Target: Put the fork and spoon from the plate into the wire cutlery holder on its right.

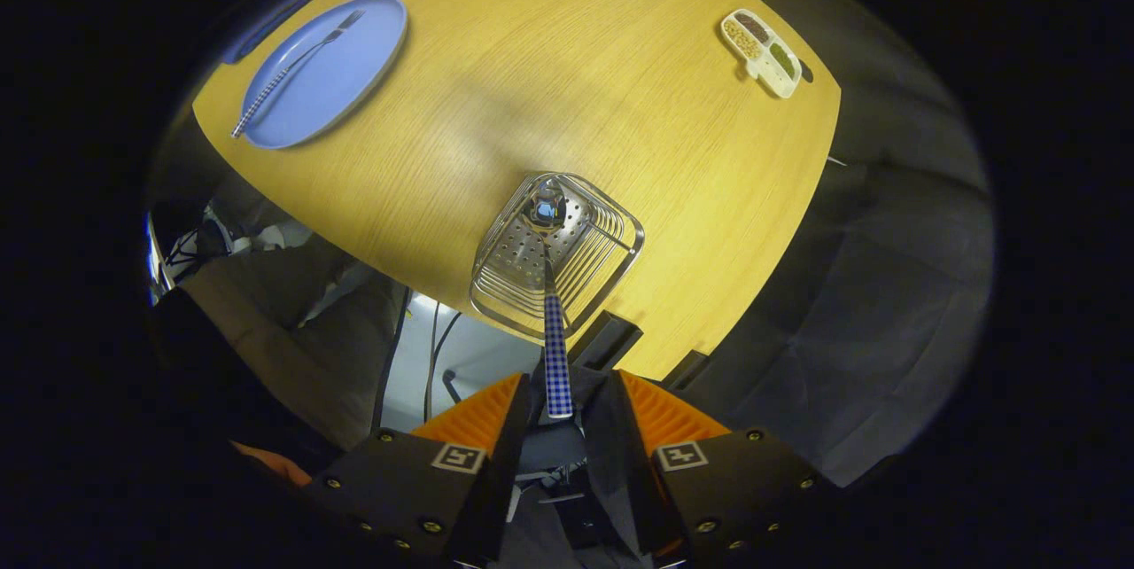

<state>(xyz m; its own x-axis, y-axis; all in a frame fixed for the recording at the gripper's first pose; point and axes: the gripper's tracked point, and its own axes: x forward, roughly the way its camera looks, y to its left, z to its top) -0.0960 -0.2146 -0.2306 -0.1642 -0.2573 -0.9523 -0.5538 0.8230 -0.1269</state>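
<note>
Gripper view: the tongs (558, 401) are seen closed on the chequered handle of the spoon (555, 347), both fingers pressed against it. The spoon is held with its bowl pointing away, and the bowl lies inside the wire cutlery holder (611, 241), over the perforated floor toward its far end. The holder stands near the close edge of the tabletop (567, 90). The fork (292, 73) is left on the blue plate (354, 64), far off to the left, its handle overhanging the near rim.

The step in hand is judged to be the depositing of the spoon. Next, the spoon would need to be lowered until it rests against the wires, then released by a parting of the fingers, and the tongs drawn back clear of the handle. The fork would then be fetched.

The tongs are held above the holder, tipped steeply downward, just off the tabletop's near edge.
</note>
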